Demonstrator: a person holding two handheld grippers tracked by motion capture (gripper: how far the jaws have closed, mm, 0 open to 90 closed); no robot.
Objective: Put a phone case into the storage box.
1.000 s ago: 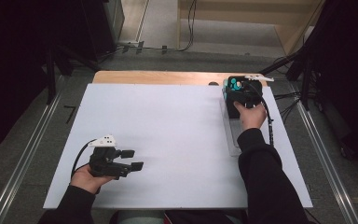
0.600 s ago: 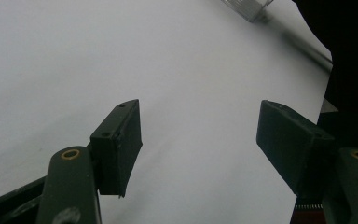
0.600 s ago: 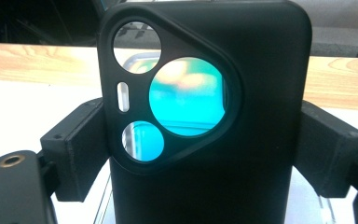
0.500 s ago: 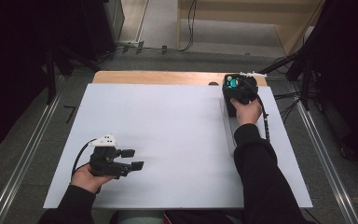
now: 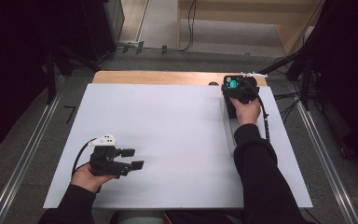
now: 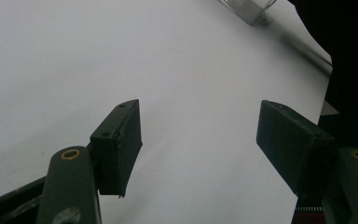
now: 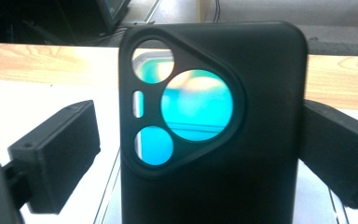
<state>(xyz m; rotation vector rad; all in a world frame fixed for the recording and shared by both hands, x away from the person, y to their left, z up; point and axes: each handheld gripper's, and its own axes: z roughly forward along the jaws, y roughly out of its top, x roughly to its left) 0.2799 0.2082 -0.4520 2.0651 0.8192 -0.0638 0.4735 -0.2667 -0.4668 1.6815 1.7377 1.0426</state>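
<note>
Right gripper [image 7: 200, 154]: a black phone case [image 7: 214, 140] stands upright between its jaws. The right jaw touches the case's side; the left jaw stands off with a visible gap, so I can't tell whether it's actually clamped. Teal shows through the case's camera cutouts. In the high view the case [image 5: 233, 86] sits at the far right corner of the white table [image 5: 177, 135], just short of the wooden strip [image 5: 158, 77] along the far edge.

Left gripper [image 6: 200, 140]: jaws spread wide, nothing between them, white surface beneath. In the high view it [image 5: 133, 158] sits near the near left corner, well apart from the case.
</note>
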